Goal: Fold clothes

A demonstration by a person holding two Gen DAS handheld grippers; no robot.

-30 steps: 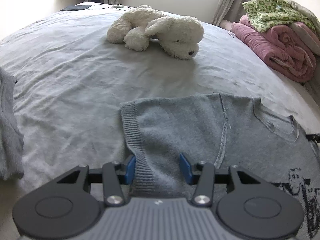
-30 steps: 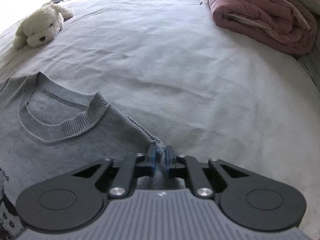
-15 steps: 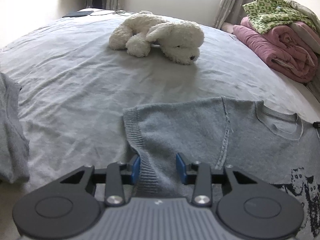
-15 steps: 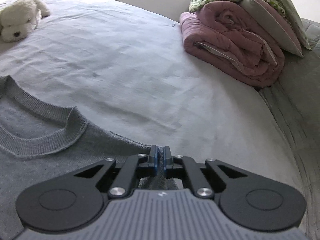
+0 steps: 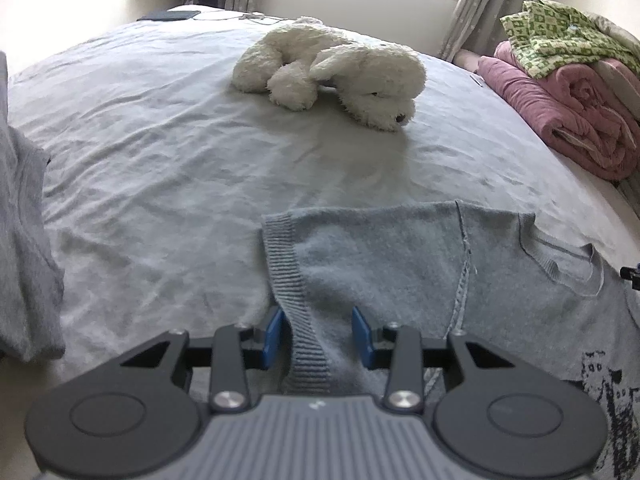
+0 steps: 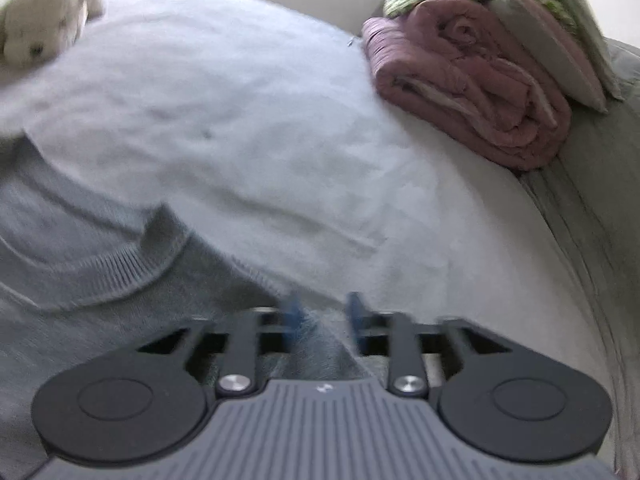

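The right gripper (image 6: 322,320), which was pinching the shoulder edge of the grey knit sweater (image 5: 400,264) a moment ago, has just been opening its jaws; they are now standing apart with the knit lying loose between the blue pads (image 6: 294,314), no longer pressed. Its view is blurring and tilting compared with before. The left gripper (image 5: 318,338) is sitting where it was, its jaws partly open astride the ribbed sleeve cuff (image 5: 286,264), the pads not squeezing it. The sweater is lying flat on the bed, sleeve folded across the chest, neckline (image 5: 568,268) toward the right. The pale grey bedsheet (image 5: 180,160) is lying wrinkled beneath. A white plush dog (image 5: 332,72) is resting further back, a rolled pink quilt (image 6: 468,80) with a green-patterned cloth (image 5: 560,40) on top is sitting at the right, and another grey garment (image 5: 24,248) is lying at the left edge. Curtains (image 5: 468,12) are hanging by a bright window.
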